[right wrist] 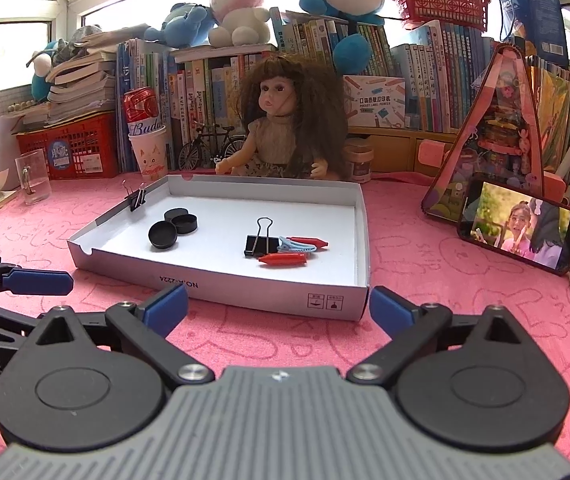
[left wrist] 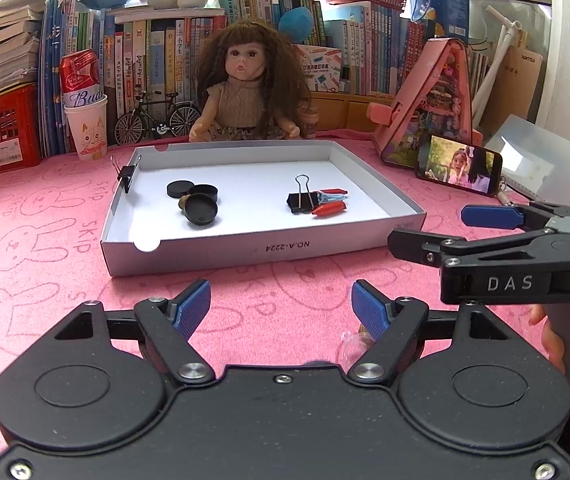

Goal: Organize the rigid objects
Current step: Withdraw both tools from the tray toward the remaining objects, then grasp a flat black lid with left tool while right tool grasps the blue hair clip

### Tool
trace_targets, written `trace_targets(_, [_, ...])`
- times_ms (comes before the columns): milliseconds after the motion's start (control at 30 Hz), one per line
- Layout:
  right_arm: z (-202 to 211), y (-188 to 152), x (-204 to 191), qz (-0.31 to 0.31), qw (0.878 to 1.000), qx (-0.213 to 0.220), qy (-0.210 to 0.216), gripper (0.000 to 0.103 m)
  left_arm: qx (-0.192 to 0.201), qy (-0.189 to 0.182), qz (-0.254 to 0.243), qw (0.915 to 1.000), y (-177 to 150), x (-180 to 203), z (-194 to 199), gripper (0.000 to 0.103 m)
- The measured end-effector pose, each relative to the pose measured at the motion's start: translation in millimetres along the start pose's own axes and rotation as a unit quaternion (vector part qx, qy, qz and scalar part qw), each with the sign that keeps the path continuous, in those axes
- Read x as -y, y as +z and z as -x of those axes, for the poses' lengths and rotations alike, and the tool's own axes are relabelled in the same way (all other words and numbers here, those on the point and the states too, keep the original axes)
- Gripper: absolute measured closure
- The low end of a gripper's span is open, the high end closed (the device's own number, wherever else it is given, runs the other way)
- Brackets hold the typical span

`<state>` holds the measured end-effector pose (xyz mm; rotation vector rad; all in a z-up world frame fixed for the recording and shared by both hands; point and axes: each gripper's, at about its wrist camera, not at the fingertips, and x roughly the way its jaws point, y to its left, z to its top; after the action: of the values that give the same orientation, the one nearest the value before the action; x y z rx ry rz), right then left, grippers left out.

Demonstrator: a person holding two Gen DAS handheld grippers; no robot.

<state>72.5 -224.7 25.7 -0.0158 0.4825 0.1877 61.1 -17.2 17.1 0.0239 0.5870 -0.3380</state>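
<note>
Both grippers, left gripper (left wrist: 281, 300) and right gripper (right wrist: 279, 304), wide open, holding nothing, low in frame. Ahead at frame centre: tray (right wrist: 221, 286) containing 3 black caps (right wrist: 173, 226), binder clip (right wrist: 260, 242), red clips (right wrist: 283, 259) lying crosswise. Right nearer the clips.

My table (right wrist: 425, 264) wore a pink cloth printed with rabbits. On it sat a shallow grey box lid (right wrist: 221, 284), a doll (right wrist: 285, 128) just behind it, a phone (right wrist: 519, 230) propped to the right, a pink triangular toy house (right wrist: 501, 128), a clear glass mug (right wrist: 33, 182) at far left, and a red crate (right wrist: 73, 148).
</note>
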Motion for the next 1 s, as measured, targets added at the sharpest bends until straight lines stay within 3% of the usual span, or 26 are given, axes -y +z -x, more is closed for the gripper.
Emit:
trace_targets(200, [10,-15,2,0.010,1.000,-0.004,0.000,0.001,-0.005,-0.008,-0.016,0.9998,-20,0,6,0.027])
trace_targets(400, [25,-31,2,0.007,0.999,-0.004,0.035,0.001,-0.004,-0.019,-0.021,0.9996,-36,-3,17,0.027])
trace_targets(700, [34,-53,-8,0.028,0.997,-0.020,0.073,0.001,-0.003,-0.024,-0.025,0.9994,-52,-2,24,0.037])
trace_targets(1000, [29,-65,-20,0.055,0.997,-0.028,0.037,0.001,0.012,-0.011,-0.037,0.9992,-56,5,23,0.043])
